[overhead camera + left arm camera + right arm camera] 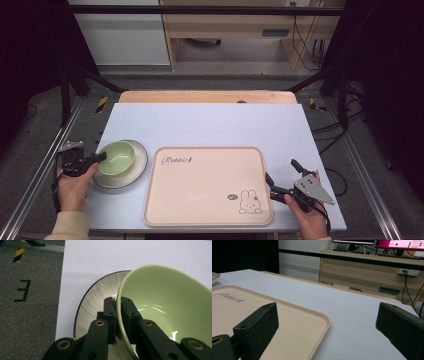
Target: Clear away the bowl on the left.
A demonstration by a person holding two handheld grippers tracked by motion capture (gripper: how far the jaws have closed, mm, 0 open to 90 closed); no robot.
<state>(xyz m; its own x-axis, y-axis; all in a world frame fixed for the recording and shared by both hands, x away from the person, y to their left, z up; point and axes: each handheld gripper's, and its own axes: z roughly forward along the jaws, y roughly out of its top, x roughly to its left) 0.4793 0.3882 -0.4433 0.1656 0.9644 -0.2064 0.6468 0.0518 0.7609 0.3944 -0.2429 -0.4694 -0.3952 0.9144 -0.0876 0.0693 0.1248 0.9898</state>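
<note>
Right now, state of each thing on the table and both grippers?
green bowl: upright, empty, sits on the plate, rim pinched by the left gripper.
plate: flat on the table, left of the tray, under the bowl.
tray: flat on the table, empty, rabbit print up.
left gripper: shut on the bowl's rim, one jaw inside, one outside.
right gripper: open, holds nothing, beside the tray's right edge.
</note>
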